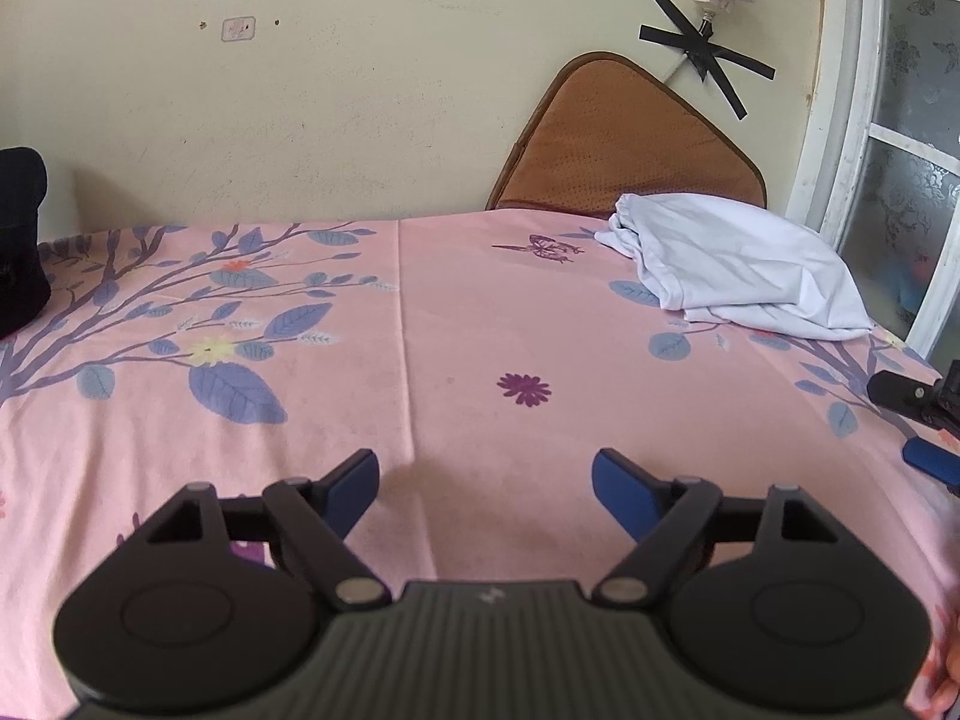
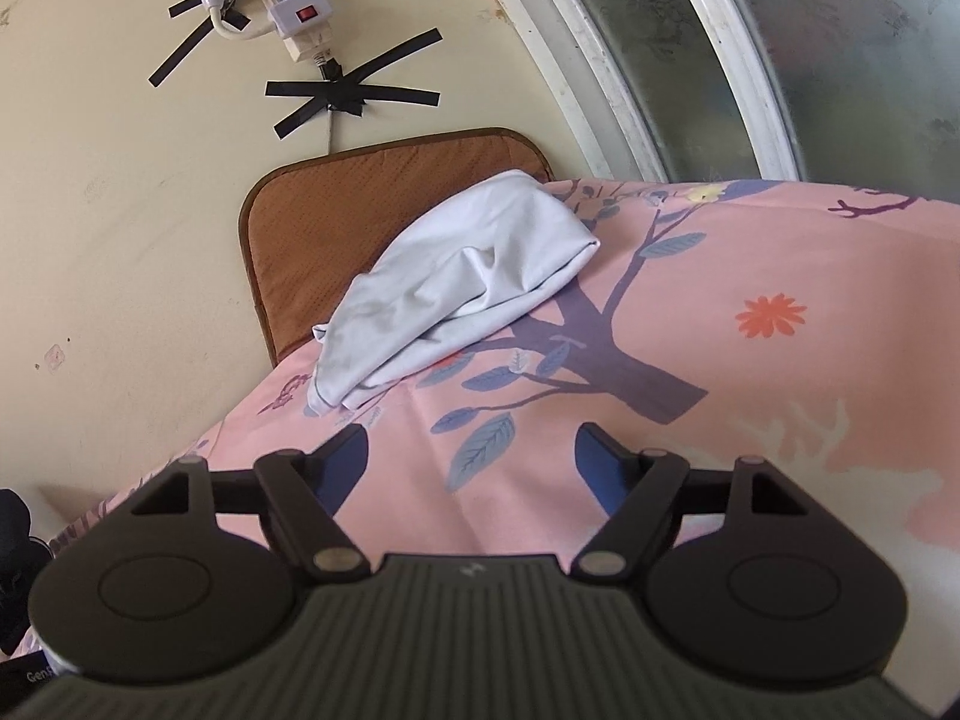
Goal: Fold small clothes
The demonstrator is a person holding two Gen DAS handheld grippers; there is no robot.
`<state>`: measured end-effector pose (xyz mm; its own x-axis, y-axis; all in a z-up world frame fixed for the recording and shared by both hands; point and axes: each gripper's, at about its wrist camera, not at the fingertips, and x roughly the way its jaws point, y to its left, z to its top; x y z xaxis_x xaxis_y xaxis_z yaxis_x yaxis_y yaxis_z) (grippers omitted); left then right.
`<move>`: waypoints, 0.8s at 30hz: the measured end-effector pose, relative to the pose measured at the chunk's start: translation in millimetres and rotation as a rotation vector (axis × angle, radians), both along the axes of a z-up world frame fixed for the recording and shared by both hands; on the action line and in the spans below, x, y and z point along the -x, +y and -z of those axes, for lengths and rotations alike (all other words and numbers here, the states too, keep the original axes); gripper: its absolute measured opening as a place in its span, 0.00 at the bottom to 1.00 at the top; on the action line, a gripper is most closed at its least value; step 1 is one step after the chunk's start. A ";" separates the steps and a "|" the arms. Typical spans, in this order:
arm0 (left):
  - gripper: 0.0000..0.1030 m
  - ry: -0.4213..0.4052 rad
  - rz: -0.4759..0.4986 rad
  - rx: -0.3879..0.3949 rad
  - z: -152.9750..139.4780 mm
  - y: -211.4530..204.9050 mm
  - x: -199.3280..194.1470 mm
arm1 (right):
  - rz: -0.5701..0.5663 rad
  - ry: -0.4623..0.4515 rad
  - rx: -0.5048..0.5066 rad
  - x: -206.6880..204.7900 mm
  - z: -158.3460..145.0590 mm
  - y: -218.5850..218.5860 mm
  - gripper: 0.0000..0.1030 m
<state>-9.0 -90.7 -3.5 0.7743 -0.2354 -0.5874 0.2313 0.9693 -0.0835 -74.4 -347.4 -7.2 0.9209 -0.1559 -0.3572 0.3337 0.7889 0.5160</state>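
A white garment (image 1: 744, 267) lies bunched and loosely folded at the far right of the pink floral sheet (image 1: 480, 330), near the wall. It also shows in the right wrist view (image 2: 462, 282), ahead and slightly left of my right gripper. My left gripper (image 1: 485, 483) is open and empty, low over the sheet's middle, well short of the garment. My right gripper (image 2: 471, 456) is open and empty above the sheet (image 2: 720, 390). Its fingers (image 1: 900, 396) show at the right edge of the left wrist view.
A brown cushion (image 1: 624, 138) leans on the wall behind the garment, also seen in the right wrist view (image 2: 336, 210). A power strip (image 2: 294, 6) is taped to the wall. A window frame (image 1: 840, 120) stands at the right. A black object (image 1: 21, 240) sits at the left edge.
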 end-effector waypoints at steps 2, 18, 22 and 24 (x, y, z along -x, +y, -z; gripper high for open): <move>0.80 -0.014 0.006 -0.016 -0.8 -2.6 1.9 | 0.003 -0.002 -0.006 0.6 0.1 -0.3 0.77; 0.89 -0.070 0.018 -0.087 -3.4 -10.0 9.7 | 0.009 -0.028 -0.060 3.5 2.0 -9.2 0.80; 0.91 -0.071 0.025 -0.101 -3.0 -11.1 9.7 | 0.012 -0.034 -0.075 4.4 2.6 -11.4 0.81; 0.92 -0.070 0.025 -0.101 -3.0 -11.1 9.6 | 0.012 -0.036 -0.078 4.5 2.7 -12.1 0.81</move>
